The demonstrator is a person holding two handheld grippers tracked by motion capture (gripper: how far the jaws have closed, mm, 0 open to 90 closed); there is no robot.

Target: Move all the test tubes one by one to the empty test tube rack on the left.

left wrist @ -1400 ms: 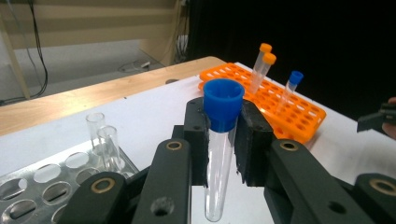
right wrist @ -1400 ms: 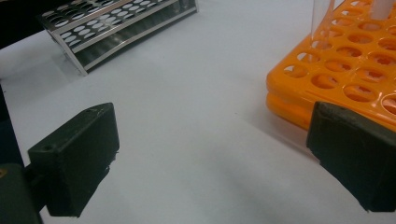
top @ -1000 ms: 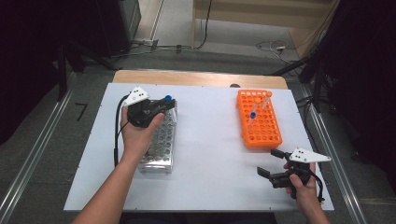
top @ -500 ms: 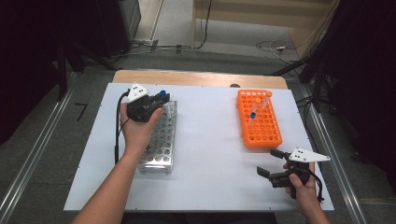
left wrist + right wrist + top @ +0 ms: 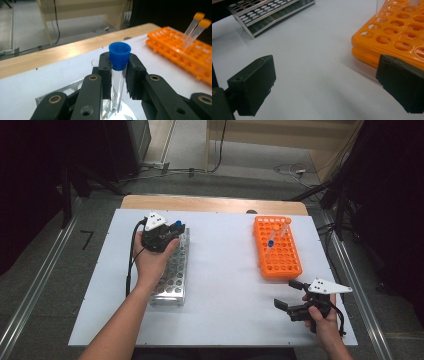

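The white table (image 5: 225, 285) carries a metal rack (image 5: 172, 272) toward its left edge and an orange rack (image 5: 280, 257) toward its right edge, near the far right corner. The left gripper (image 5: 172, 231) sits over the far end of the metal rack with its jaws clamped on a clear tube with a blue cap (image 5: 119, 56), gripped just below the cap. In the left gripper view the tube's foot looks to be sitting in or just above a hole at that far end, though the bottom of the view is too cramped to be sure it is seated. The right gripper (image 5: 287, 297) rests near the table's near right corner, jaws spread wide and empty, just short of the orange rack.

The main risk, as I judge it, is to the metal rack: it is light and unanchored, so a tube pushed down off-centre could catch a hole rim and shove or tip the rack. If the jaws let go before the tube is in, it could topple onto the table and roll. The grip so close to the cap could also tilt the tube as it descends.

Against the earlier frames, the left gripper has moved from mid-rack toward the rack's far end, carrying the tube; the right gripper has stayed put.
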